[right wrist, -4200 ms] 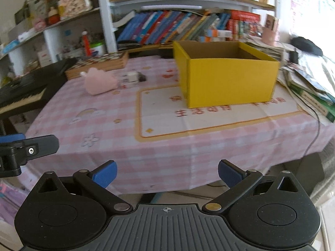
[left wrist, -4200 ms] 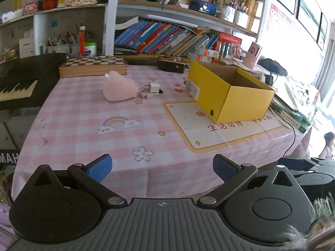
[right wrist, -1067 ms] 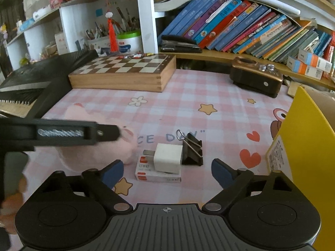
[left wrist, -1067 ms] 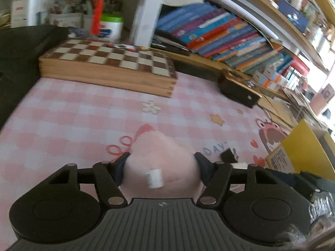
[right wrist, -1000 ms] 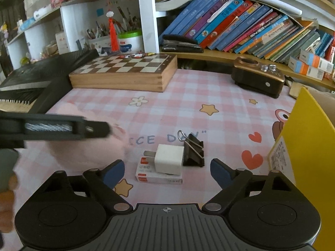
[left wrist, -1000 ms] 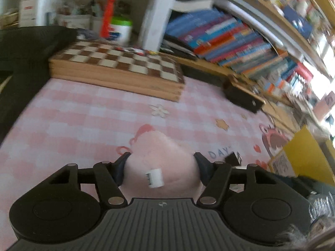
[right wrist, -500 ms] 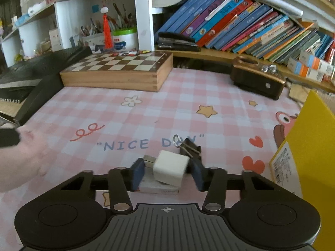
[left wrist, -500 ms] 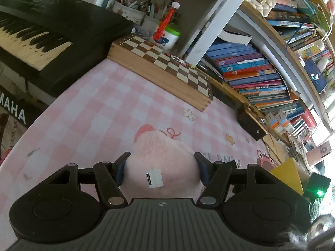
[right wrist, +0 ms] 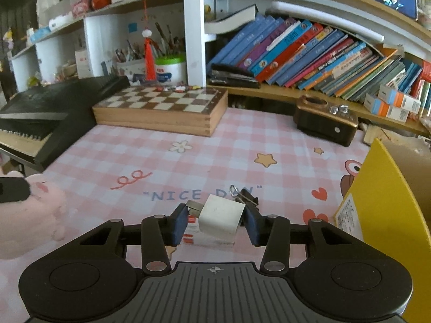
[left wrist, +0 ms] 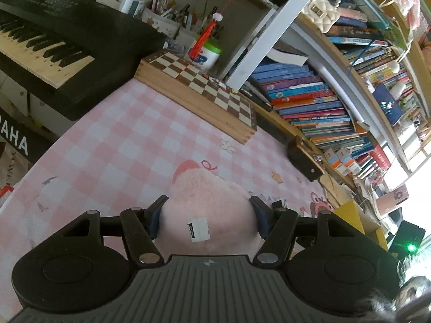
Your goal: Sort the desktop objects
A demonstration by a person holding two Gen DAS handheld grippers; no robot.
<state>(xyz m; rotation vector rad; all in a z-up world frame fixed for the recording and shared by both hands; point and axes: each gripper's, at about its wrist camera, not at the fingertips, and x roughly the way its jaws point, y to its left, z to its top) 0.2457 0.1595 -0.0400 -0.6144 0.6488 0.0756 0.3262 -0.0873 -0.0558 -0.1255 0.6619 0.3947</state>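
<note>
- Left gripper [left wrist: 208, 215] was clamped on the pink plush [left wrist: 207, 202]; its blue pads [left wrist: 155, 219] pressed into the fur on both sides.
- Plush carried a small white tag [left wrist: 198, 228] facing the camera. Whether it was raised off the tablecloth [left wrist: 115, 145] could not be told from the left view.
- In the right view the plush [right wrist: 29, 215] sat at the far left edge, with a black finger of the left gripper across it.
- Right gripper [right wrist: 215, 224] was closed on the white charger [right wrist: 221, 218], one pad [right wrist: 179, 224] on each side. Charger was tilted, metal prongs pointing left.
- A flat red-and-white box [right wrist: 204, 238] lay directly under the charger; contact between them could not be judged.
- Black binder clip [right wrist: 246, 197] lay just behind the charger, wire handles up.
- Yellow box [right wrist: 388, 228] stood at the right, near the right gripper, top open.
- Chessboard [right wrist: 161, 110] lay at the far side of the cloth, against the shelf.
- Brown radio [right wrist: 327, 122] stood right of the chessboard, apart from it.
- Keyboard [left wrist: 51, 40] ran along the left edge of the table.
- Leaning books [right wrist: 309, 56] filled the shelf behind.
</note>
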